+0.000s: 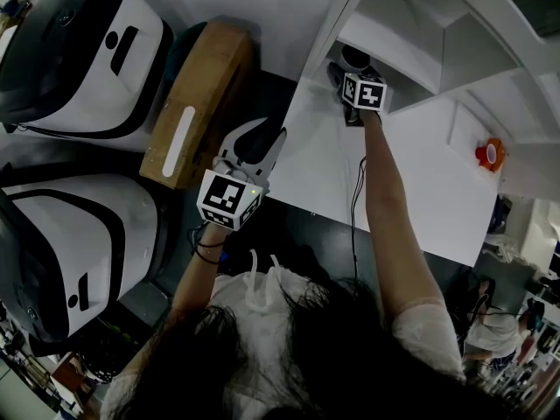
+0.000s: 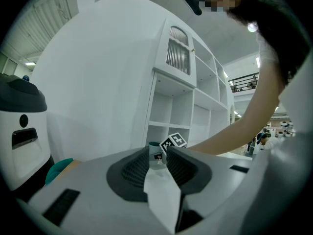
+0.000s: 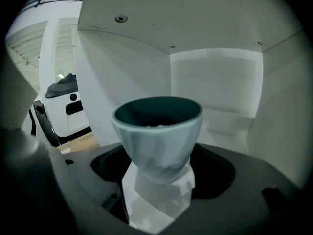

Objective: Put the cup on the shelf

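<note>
Right hand-held gripper (image 3: pixel 159 177): closed on the cup (image 3: pixel 157 133), jaws pressed against opposite sides of its lower body, rim and upper wall left clear above them. Reached at arm's length into a compartment of the white shelf (image 3: pixel 230 126); back wall ahead of the jaws, side wall to their right, ceiling panel overhead. Gripped low, presumably to keep the mouth free and the cup steady for set-down. Contact of base with shelf floor: hidden by the jaws, not determinable.

Cup: pale and faceted outside, dark teal inside. Upright, mouth upward, long axis vertical and crosswise to the jaws' reach; no tilt noted. Located between the right jaws, inside the compartment, short of the back wall.

Left hand-held gripper (image 2: pixel 159 161): jaws narrowly apart, nothing between them. Held outside the shelf and pointed toward it, with the cup and the right marker cube (image 2: pixel 173 141) visible far ahead through the gap. Judged parked clear, unneeded for a one-handed placement.

White machine (image 3: pixel 63 104) with dark top: left of the right jaws, outside the shelf.

Task stage, judged: placement near its end; release not yet made.
</note>
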The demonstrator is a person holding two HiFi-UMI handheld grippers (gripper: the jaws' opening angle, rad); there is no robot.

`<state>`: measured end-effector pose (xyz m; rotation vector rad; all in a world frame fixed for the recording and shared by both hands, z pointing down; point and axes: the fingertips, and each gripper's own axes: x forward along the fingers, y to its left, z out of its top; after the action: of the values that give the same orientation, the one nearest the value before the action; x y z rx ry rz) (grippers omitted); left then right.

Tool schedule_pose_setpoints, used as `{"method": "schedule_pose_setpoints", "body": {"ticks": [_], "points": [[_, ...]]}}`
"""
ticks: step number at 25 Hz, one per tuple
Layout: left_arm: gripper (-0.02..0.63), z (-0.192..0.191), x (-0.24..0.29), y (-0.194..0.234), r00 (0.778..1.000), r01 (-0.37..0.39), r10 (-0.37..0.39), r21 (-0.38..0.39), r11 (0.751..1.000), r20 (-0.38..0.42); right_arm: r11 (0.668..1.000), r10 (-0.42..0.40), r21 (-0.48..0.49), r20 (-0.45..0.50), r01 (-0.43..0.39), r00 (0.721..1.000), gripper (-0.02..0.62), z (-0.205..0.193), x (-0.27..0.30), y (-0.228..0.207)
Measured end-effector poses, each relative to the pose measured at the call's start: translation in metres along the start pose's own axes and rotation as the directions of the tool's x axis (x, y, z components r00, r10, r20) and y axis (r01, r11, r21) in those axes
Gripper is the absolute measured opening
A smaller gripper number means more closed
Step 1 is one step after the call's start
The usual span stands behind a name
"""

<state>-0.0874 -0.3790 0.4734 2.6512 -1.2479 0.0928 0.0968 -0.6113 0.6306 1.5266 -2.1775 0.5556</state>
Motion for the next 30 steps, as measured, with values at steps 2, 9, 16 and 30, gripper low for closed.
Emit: {"method": "schedule_pose_setpoints", "body": {"ticks": [2, 9, 16, 30], "points": [[0.12, 0.0, -0.002, 0.002, 1.0, -0.001, 0.001, 0.002, 1.0, 0.0, 1.0, -0.002, 0.013, -0.029, 0.003, 1.0, 0.348, -0.011, 0.001, -0.001], [0.121, -0.002, -0.006, 0.006, 1.0, 0.001, -0.001, -0.012, 1.0, -0.004, 0.996, -0.028, 0.078, -0.071, 0.034, 0.997, 0.347, -0.032, -0.011, -0.007], [0.121, 0.008, -0.004, -0.001, 0.999, 0.045, -0.045, -0.007, 0.999, 0.005, 0.999, 0.01, 0.05, 0.027, -0.012, 1.0, 0.347, -0.015, -0.055, 0.012], [0.121, 0.013, 0.002, -0.041, 0.979, 0.2, -0.197, 0.074, 0.977, -0.051, 0.989, 0.114, 0.06, 0.289, -0.137, 0.95, 0.344, 0.014, -0.209, 0.084]]}}
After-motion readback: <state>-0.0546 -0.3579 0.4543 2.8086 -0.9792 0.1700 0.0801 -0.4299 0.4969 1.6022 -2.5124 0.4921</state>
